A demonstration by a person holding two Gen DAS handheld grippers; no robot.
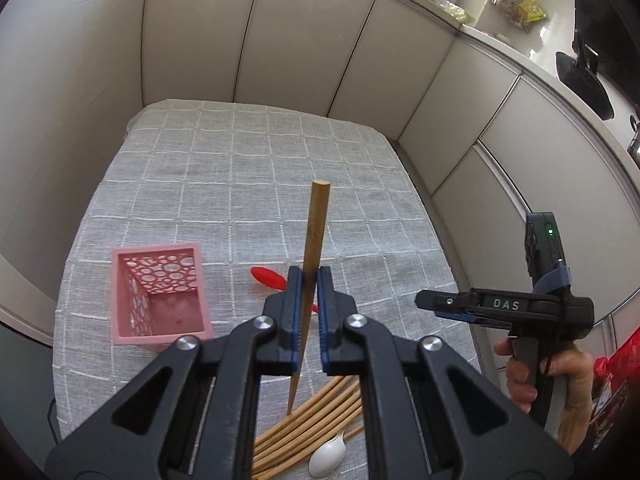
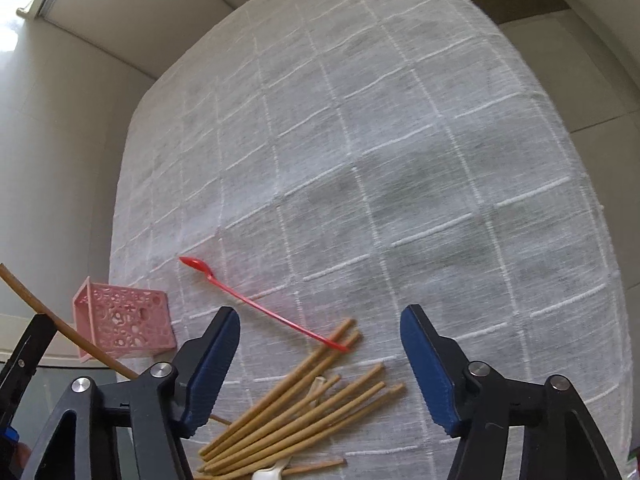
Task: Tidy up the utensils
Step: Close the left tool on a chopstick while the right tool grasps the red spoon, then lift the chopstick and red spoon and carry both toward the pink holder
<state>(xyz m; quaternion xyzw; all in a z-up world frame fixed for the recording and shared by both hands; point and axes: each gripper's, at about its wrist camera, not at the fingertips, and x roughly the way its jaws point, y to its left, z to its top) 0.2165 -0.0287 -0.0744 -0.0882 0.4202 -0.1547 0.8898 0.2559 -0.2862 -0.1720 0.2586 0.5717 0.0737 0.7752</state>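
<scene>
My left gripper (image 1: 308, 276) is shut on a single wooden chopstick (image 1: 316, 224), held above the table and pointing away; it also shows in the right wrist view (image 2: 36, 306). A pink perforated basket (image 1: 158, 292) stands to its left, empty, also seen in the right wrist view (image 2: 128, 324). A pile of several chopsticks (image 2: 304, 412) lies below my open, empty right gripper (image 2: 320, 340); the pile shows in the left wrist view (image 1: 316, 424). A red spoon (image 2: 256, 300) lies beside the pile. A white spoon (image 1: 326, 460) rests among the chopsticks.
The table carries a grey checked cloth (image 1: 240, 168). White cabinet doors (image 1: 304, 40) stand behind it. My right gripper's body (image 1: 508, 304) and the hand holding it hover off the table's right edge. A kitchen counter (image 1: 500, 36) with clutter runs at the far right.
</scene>
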